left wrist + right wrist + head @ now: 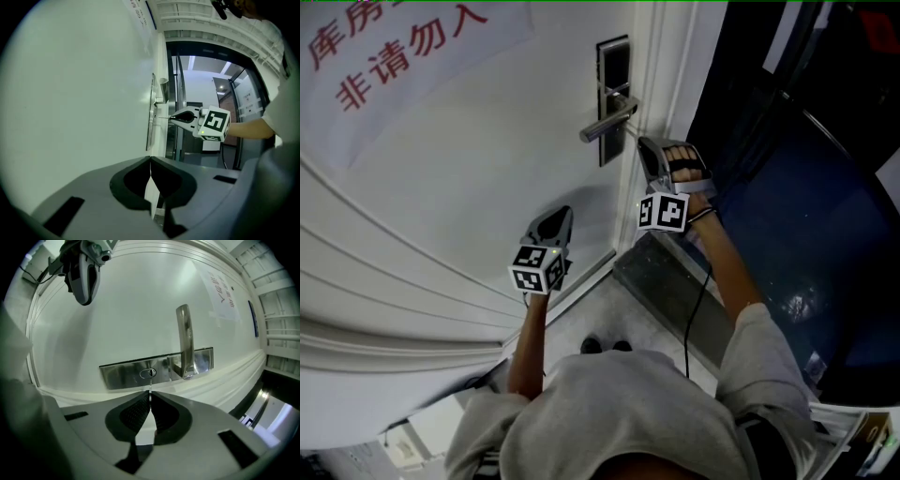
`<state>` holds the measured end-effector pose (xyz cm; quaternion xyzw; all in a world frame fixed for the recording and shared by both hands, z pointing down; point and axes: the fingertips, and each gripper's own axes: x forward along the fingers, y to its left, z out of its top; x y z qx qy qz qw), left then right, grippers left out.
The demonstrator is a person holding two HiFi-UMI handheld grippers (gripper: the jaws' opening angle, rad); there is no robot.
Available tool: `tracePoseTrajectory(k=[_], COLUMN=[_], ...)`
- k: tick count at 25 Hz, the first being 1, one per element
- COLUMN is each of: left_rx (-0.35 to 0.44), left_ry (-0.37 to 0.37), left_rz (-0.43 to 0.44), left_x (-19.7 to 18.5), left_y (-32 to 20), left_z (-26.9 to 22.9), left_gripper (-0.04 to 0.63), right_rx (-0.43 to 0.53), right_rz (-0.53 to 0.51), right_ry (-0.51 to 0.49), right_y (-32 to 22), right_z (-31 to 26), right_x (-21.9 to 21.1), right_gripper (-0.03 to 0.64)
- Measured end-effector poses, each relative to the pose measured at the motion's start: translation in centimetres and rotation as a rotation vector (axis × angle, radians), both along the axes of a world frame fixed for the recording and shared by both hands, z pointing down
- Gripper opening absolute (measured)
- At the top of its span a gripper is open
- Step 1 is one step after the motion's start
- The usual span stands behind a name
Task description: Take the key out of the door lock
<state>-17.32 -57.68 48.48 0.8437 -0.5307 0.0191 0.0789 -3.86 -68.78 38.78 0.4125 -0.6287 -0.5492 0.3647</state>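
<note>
Right by the door handle point(184, 341), the right tool point(150, 393) is pinching the key point(150, 382), whose tip looks to be at the keyhole. Best to pull straight back, no twisting. The left tool point(151, 163) is pressed together, empty.

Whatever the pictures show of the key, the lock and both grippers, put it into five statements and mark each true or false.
1. The right gripper is shut on the key. True.
2. The left gripper grips the door handle. False: it hangs apart from the handle, with its jaws together on nothing.
3. The key's blade shows between the right gripper's jaws and the keyhole. True.
4. The sign on the door is printed in blue. False: its characters are red.
5. The keyhole and the handle sit on one metal plate. True.
</note>
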Motion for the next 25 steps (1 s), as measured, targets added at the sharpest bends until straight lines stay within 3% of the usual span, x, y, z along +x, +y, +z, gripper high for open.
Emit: tracePoseTrajectory(k=[6,16,21,25], left_rx=[0.003,-0.003,-0.020,-0.019], left_ry=[-0.006,-0.018,-0.033,-0.032], left_rz=[0.015,0.032,0.038,0.053], left_x=[0.8,1.7,2.4,3.3], left_y=[0.3,0.4,0.4,0.3], left_z=[-0.1,0.3,0.9,1.1], left_gripper=[0.018,0.018,0.018,0.018], right_rx=[-0.119,-0.435,-0.506,-0.532], right_rz=[0.020,0.046,0.059,0.082], right_ry=[-0.213,-0.800,-1.001,-1.087], right_y=[1.4,3.8,5.9,7.6], right_z=[0.5,2.4,4.1,5.4], right_x=[1.7,5.5,7.5,8.9], right_gripper=[0.029,0.029,0.029,0.029])
